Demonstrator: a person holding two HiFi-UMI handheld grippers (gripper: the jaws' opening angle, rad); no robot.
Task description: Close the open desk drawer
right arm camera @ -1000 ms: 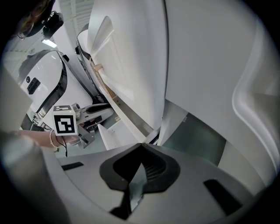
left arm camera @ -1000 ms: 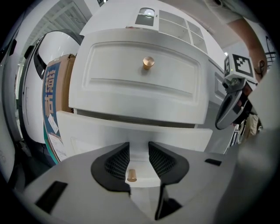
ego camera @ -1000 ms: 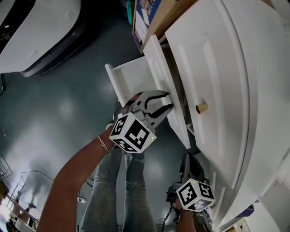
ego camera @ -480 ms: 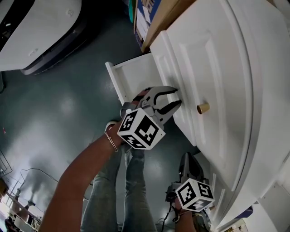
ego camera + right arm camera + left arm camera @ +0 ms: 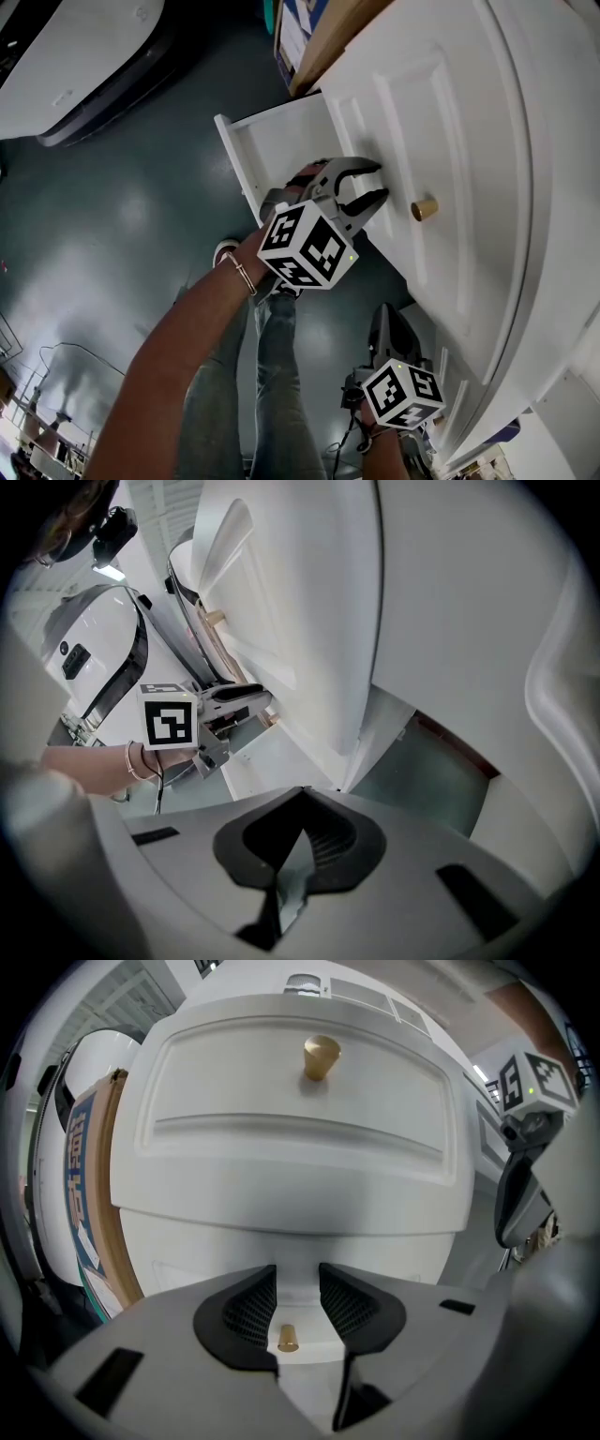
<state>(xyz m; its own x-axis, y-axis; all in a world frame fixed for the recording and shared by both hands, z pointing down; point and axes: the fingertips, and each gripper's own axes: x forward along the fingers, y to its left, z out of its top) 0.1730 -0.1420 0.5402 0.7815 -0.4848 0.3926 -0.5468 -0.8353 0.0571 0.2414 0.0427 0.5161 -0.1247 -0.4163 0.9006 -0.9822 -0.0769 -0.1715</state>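
Grey floor (image 5: pixel 141 216), left tool (image 5: pixel 372 184) at white desk (image 5: pixel 497 112)

Left tool (image 5: pixel 366 186) beside the drawer knob (image 5: pixel 424 208); right tool (image 5: pixel 301 797) well apart.

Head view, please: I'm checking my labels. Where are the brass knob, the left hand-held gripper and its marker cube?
brass knob (image 5: pixel 424 209), head view, its round end.
left hand-held gripper (image 5: pixel 379 181), head view, midway between its fingertips.
marker cube (image 5: pixel 287 234), head view, its left marker face.
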